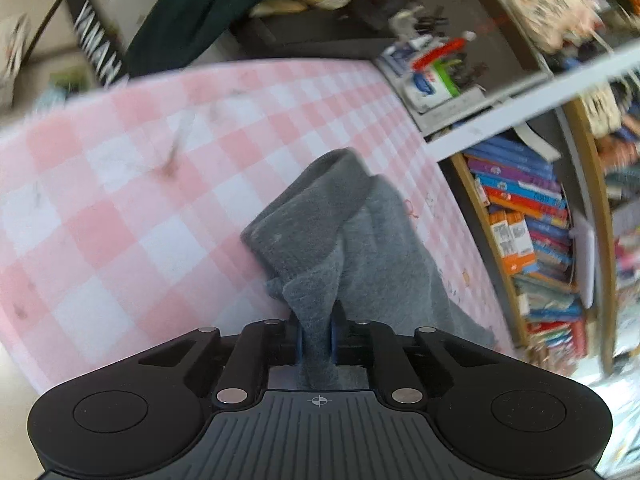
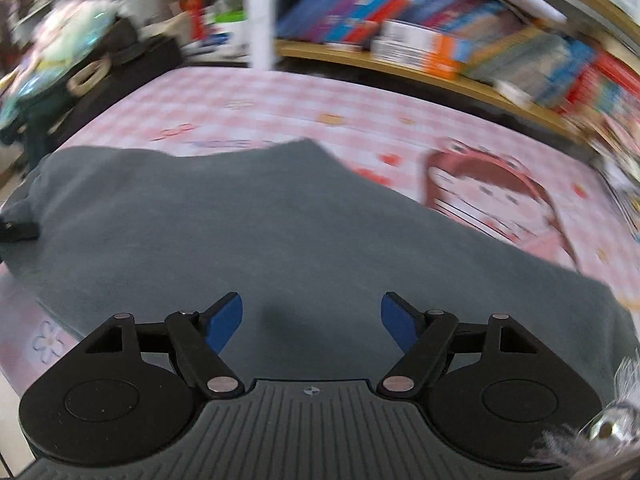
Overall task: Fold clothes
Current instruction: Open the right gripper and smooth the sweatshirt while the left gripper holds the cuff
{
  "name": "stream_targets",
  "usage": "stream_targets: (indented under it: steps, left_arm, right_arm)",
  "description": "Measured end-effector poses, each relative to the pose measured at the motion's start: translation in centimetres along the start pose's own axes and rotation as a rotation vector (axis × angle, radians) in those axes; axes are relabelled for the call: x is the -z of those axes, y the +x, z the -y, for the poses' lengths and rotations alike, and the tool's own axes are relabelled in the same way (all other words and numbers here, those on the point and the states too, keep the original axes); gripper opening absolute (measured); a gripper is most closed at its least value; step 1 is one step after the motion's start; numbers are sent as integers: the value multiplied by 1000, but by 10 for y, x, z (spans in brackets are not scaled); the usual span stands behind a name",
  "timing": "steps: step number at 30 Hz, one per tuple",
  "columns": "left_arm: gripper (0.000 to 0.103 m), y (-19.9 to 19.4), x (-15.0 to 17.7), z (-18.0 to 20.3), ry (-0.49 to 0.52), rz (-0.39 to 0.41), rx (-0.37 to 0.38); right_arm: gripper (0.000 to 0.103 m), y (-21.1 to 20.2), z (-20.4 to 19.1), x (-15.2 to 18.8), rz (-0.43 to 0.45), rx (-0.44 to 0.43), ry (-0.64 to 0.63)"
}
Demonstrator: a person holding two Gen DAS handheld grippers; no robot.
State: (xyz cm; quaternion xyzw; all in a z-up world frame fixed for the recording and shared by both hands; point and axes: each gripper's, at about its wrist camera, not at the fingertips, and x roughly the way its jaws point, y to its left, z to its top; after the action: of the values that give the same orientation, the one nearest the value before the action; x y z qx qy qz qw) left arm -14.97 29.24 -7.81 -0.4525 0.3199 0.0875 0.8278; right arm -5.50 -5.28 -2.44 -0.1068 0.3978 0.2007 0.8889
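Observation:
A grey garment hangs bunched over a pink checked table. My left gripper is shut on a fold of the grey cloth, which runs up between its blue pads and is lifted off the table. In the right wrist view the same grey garment lies spread flat across the pink cloth-covered table. My right gripper is open just above the garment, its blue pads wide apart and holding nothing.
A bookshelf full of books stands right of the table and also shows in the right wrist view. A dark garment and clutter sit beyond the far edge. A cartoon girl print marks the tablecloth.

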Motion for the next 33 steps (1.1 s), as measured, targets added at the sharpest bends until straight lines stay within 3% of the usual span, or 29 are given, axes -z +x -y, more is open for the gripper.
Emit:
stream_targets:
  steps: [1, 3, 5, 9, 13, 16, 23, 28, 33]
  left_arm:
    - [9, -4, 0, 8, 49, 20, 2]
    - [9, -22, 4, 31, 168, 94, 85]
    - [10, -30, 6, 40, 212, 121, 119]
    - [10, -10, 2, 9, 75, 18, 2]
    - [21, -1, 3, -21, -80, -27, 23]
    - [25, 4, 1, -23, -87, -31, 29]
    - [25, 12, 0, -28, -142, -9, 70]
    - [15, 18, 2, -30, -180, 15, 87]
    - [11, 5, 3, -5, -74, 66, 76]
  right_arm:
    - [74, 4, -9, -5, 1, -12, -20]
    - [75, 7, -25, -12, 8, -36, -50]
    - [75, 9, -42, -11, -5, -67, -81]
    - [74, 16, -71, 7, -59, -79, -172]
    - [74, 15, -75, 8, -55, -70, -179]
    - [74, 16, -72, 9, -62, -71, -153]
    - [74, 13, -76, 12, -59, -51, -169]
    - [74, 14, -80, 12, -55, -45, -181]
    - [74, 15, -80, 11, -50, -58, -192]
